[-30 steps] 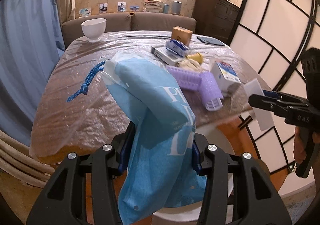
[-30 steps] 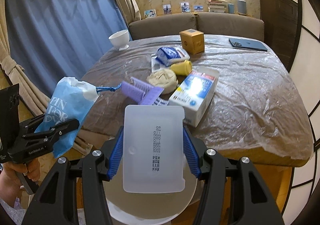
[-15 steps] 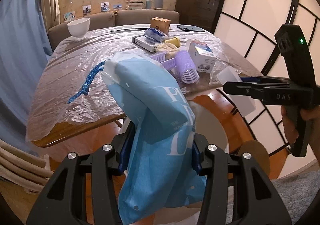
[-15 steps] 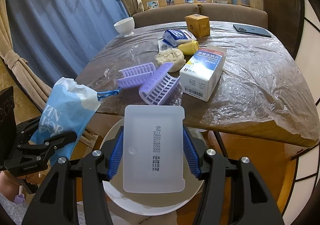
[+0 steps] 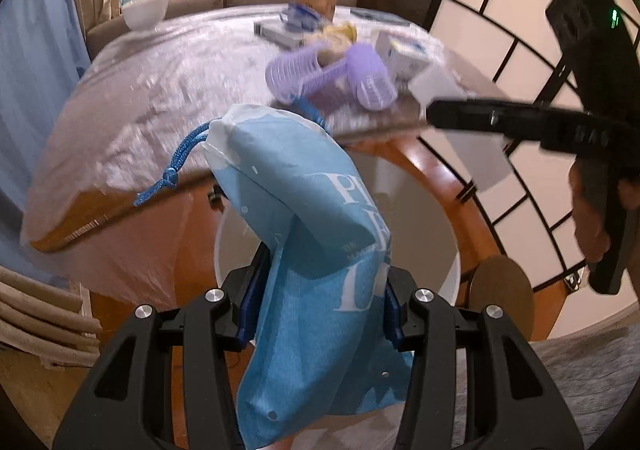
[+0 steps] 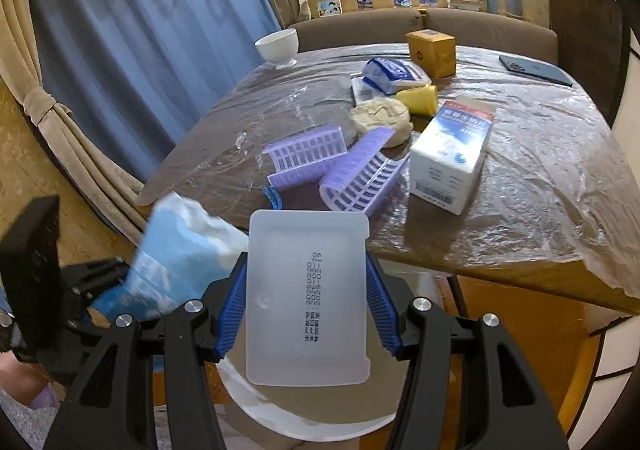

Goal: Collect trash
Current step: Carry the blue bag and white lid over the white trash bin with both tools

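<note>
**Holding two pieces of trash above a white bin**

Showing the scene at the near edge of the counter point(image 6: 540, 154), a wide wooden top under a sheet of clear plastic film, with a sofa and a blue curtain point(image 6: 132, 42) behind it. Below the counter edge stands a round white bin point(image 5: 432, 210), its mouth open; in the right wrist view only its pale rim point(image 6: 280, 414) shows under the held item.

The left tool point(image 5: 320, 302) is clamped on a light blue paper bag point(image 5: 304, 210) with white lettering; the blue pads press its lower half from both sides, and its folded top leans up and forward over the bin mouth. A blue cord handle point(image 5: 176, 166) hangs from the bag's top. In the right wrist view the same bag point(image 6: 176, 250) appears at lower left, blurred.

The right tool point(image 6: 306, 306) is closed on a flat, frosted white plastic lid point(image 6: 308, 290) printed with a line of dark text, held by its two long edges over the bin rim. A hand point(image 5: 592, 218) grips this tool's handle in the left wrist view.

Lying on the counter, well apart from both tools: a white and blue carton point(image 6: 452, 154), two purple hair rollers point(image 6: 304, 154), a brown box point(image 6: 432, 50), a white bowl point(image 6: 278, 46), a dark phone point(image 6: 536, 68), a cream crumpled wad point(image 6: 382, 120), a blue and white packet point(image 6: 392, 74) and a yellow cone point(image 6: 420, 98).
</note>
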Demonstrator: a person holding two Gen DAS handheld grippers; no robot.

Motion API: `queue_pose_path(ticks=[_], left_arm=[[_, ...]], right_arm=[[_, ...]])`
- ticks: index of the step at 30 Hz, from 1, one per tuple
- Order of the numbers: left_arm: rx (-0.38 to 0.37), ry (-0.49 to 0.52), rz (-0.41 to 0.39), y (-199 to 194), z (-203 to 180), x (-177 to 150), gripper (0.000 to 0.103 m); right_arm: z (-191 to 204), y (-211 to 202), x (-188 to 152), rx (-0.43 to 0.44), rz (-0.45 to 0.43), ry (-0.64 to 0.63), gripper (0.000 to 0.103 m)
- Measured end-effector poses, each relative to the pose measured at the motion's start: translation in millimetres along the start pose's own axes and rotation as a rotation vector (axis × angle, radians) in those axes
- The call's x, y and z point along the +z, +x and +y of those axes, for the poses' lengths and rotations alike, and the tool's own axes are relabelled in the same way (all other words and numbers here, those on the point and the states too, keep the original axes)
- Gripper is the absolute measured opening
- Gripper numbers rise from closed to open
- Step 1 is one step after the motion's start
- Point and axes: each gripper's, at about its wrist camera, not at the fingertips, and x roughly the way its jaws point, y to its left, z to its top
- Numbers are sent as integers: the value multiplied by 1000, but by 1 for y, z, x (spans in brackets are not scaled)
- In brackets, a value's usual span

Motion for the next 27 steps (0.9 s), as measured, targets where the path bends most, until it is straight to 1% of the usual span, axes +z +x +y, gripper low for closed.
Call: queue_pose_path(ticks=[2, 8, 11, 14, 16, 19, 27], left_arm=[[4, -3, 25, 9, 0, -3, 49], [1, -23, 59, 25, 3, -5, 49], [-1, -22, 58, 27, 0, -3, 49], [2, 11, 49, 25, -4, -1, 49], [11, 29, 59, 29, -6, -1, 49], [10, 26, 74, 34, -6, -4, 49], [16, 34, 123, 55, -9, -10, 49]], right_arm=[[-1, 4, -2, 0, 11, 6, 54], [-4, 14, -7, 1, 42, 20, 54], [-3, 19, -7, 13, 50, 21, 54], [2, 26, -2, 50, 49, 13, 54], [7, 28, 2, 72, 43, 0, 54], [14, 35, 10, 79, 41, -22, 54], [17, 51, 16, 82, 63, -22, 54]])
